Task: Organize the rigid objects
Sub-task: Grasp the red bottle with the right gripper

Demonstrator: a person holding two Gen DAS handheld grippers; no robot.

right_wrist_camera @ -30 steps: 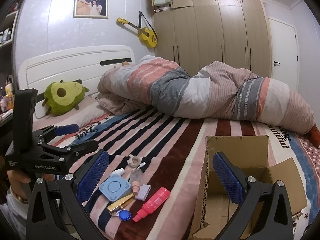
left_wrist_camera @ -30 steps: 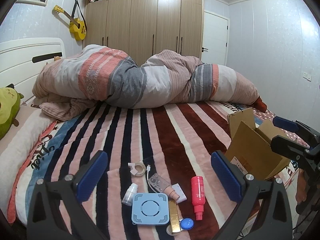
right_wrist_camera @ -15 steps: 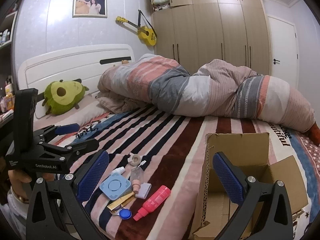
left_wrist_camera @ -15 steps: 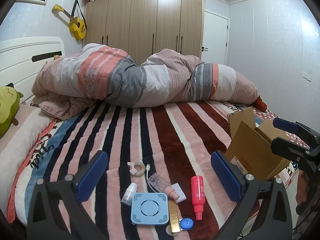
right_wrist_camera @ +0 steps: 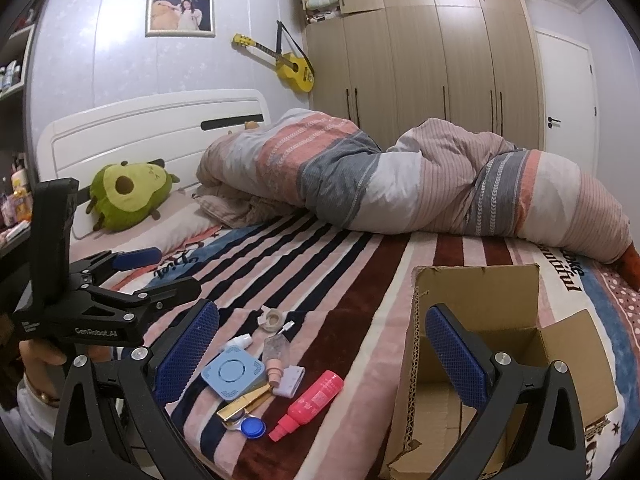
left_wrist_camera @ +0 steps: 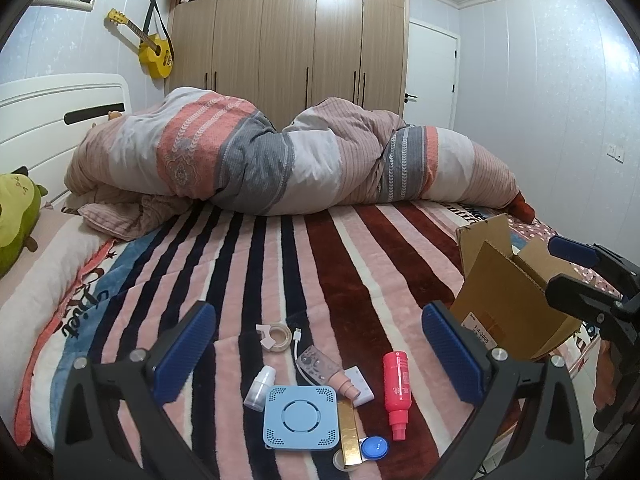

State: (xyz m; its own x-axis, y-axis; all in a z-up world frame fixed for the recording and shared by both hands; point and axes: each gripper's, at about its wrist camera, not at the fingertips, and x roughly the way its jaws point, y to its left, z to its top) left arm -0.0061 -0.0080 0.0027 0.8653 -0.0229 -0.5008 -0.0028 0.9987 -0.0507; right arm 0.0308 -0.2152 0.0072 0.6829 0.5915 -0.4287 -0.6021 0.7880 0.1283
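Small items lie on the striped blanket near the bed's front edge: a red bottle, a light blue square device, a gold bar, a blue round cap, a clear bottle with a pink cap, a small white bottle and a tape roll. An open cardboard box stands to their right. My left gripper is open and empty above the items. My right gripper is open and empty between the items and the box.
A rolled striped duvet lies across the far side of the bed. A green avocado plush sits by the white headboard. Wardrobes stand behind.
Both grippers have shifted only slightly; the left view has drifted a little. Nothing was grasped or moved.
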